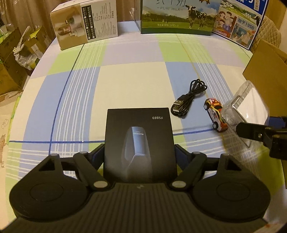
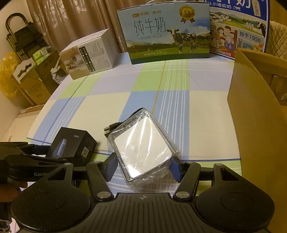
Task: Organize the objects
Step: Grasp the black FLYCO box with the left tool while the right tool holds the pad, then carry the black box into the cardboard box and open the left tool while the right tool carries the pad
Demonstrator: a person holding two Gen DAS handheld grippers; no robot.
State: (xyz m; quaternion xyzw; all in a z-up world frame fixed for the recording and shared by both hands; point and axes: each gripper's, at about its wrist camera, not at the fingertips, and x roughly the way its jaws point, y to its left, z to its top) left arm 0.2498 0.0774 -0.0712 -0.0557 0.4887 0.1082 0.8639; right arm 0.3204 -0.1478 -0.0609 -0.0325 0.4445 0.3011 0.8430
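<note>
My left gripper is shut on a black box marked FS889 and holds it over the checked tablecloth. My right gripper is shut on a clear plastic case with a white insert; the case also shows in the left wrist view. The black box and left gripper show at the left of the right wrist view. A coiled black USB cable and a small toy race car lie on the cloth right of the black box. The case hides most of the cable.
An open cardboard box stands at the table's right side. A white product box, a pure milk carton and a blue milk carton stand along the far edge. Boxes and bags are stacked off the table's left edge.
</note>
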